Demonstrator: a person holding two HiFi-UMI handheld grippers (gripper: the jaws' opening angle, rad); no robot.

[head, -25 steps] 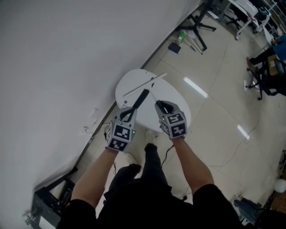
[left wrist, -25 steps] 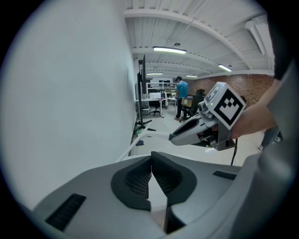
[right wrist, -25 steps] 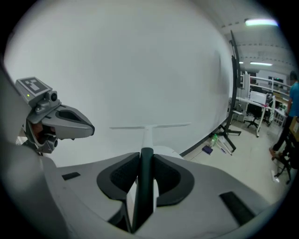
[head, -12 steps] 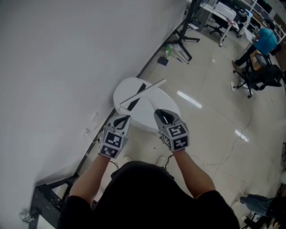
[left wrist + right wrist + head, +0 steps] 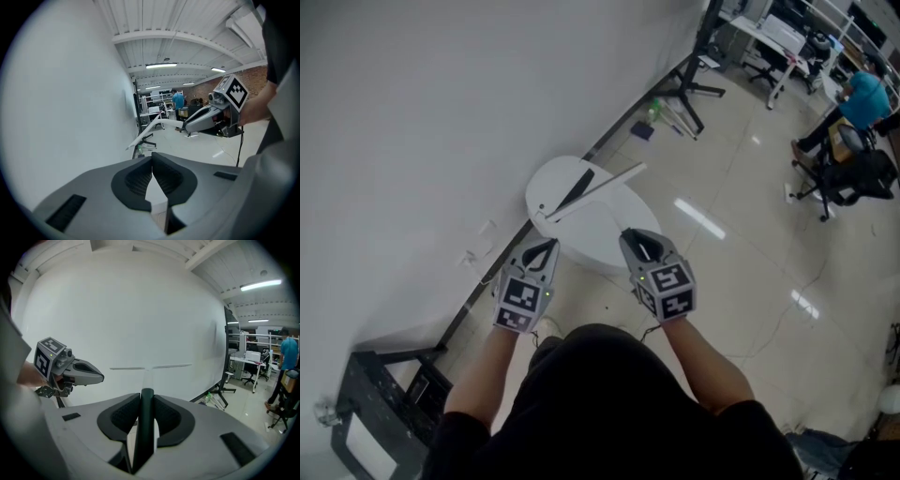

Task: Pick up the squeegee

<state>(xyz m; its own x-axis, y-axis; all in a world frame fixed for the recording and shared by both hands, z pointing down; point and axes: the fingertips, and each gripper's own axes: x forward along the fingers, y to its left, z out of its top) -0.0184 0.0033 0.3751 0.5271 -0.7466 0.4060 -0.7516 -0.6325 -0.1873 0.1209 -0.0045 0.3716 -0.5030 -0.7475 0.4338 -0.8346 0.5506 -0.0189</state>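
The squeegee has a long white blade on a thin pale stem, and a dark handle. My right gripper is shut on that handle and holds the squeegee in the air, blade out ahead, above the round white table. From the left gripper view, the right gripper shows with the stem running out of it. My left gripper hangs beside it at the left, with its jaw tips touching and nothing between them.
A dark elongated object lies on the table under the blade. A white wall runs along the left. Stand legs and a green bottle sit by the wall farther on. A black frame stands at the near left. A person in blue sits among office chairs far right.
Both grippers have risen and drawn back toward me. The left gripper has left the dark object on the table. The squeegee has gone up with the right gripper.
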